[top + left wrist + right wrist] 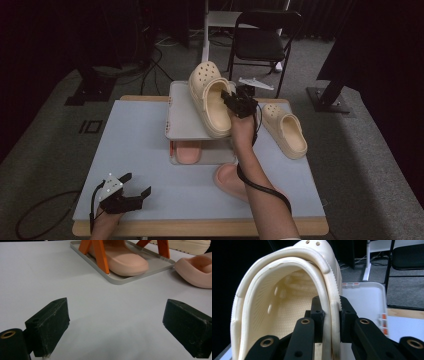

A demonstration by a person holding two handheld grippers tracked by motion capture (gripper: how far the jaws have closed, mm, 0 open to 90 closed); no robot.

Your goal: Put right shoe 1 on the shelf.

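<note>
L claw [134,186]: jaws wide apart, nothing held, low over tabletop [140,145] near front-left corner. Pink slipper [120,261] on lower tray of rack [184,112]. R claw [331,312]: jaws clamped on side wall of cream clog [212,97], clog over rack top tray. 2nd cream clog [285,130] on tabletop, right.

Dim rm: grey carpet [360,150], black chair [260,42], floor cables [150,65].

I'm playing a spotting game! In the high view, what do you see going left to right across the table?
Left gripper → two-tier shoe rack → cream clog clamped by the right gripper → second cream clog.
</note>
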